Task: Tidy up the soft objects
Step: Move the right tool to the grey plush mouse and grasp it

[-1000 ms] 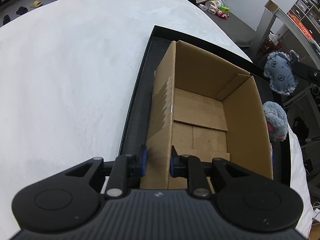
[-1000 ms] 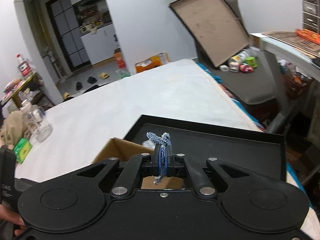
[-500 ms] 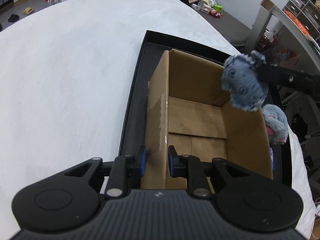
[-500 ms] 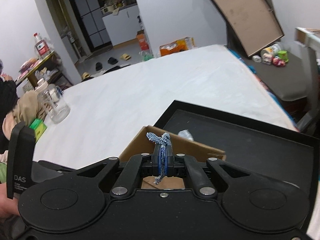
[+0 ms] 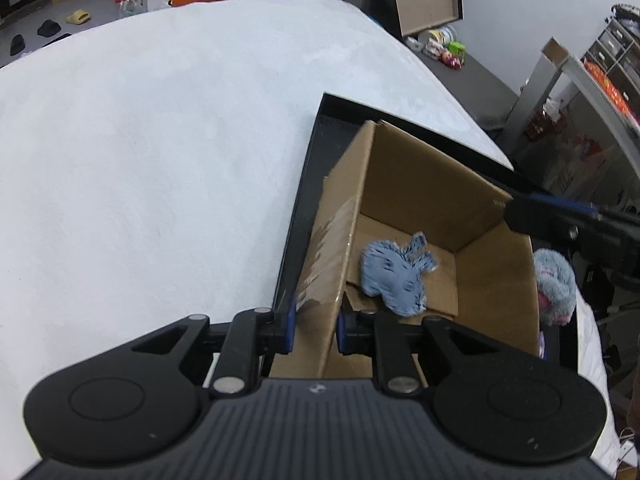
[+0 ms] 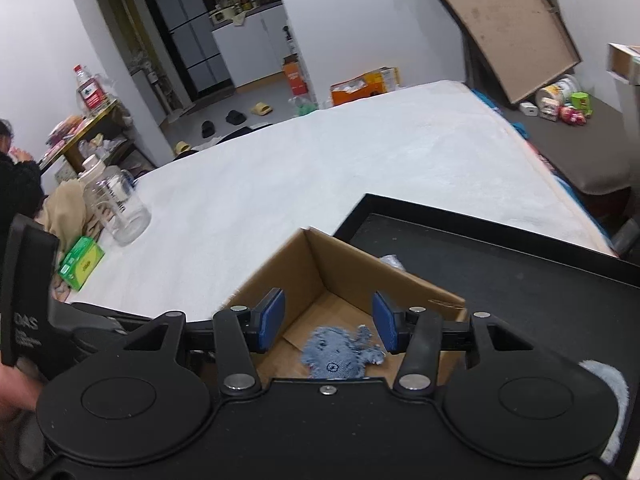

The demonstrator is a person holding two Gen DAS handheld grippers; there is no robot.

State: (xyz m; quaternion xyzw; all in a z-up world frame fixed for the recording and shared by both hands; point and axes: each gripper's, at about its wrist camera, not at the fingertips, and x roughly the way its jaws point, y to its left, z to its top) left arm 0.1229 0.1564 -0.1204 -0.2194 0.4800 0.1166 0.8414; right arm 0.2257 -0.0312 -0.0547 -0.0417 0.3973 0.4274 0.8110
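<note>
step in hand: release of first soft item. right tool (image 6: 328, 322) spread, its jaws having just been opening, nothing between them; blue plush (image 5: 394, 276) lies on the floor of the cardboard box (image 5: 404, 184), under the tool. left tool (image 5: 314, 326) pinches the near box wall, steadying it on the black tray (image 5: 304, 184). second grey plush (image 5: 554, 286) sits just outside the far wall. next, likely: lift right tool clear, swing over to the grey plush, keep left pinch on.

White walls (image 6: 360, 20) and grey floor (image 6: 256, 92) surround the white bed (image 6: 320, 168); beyond it, perhaps a kitchen doorway (image 6: 208, 28).
</note>
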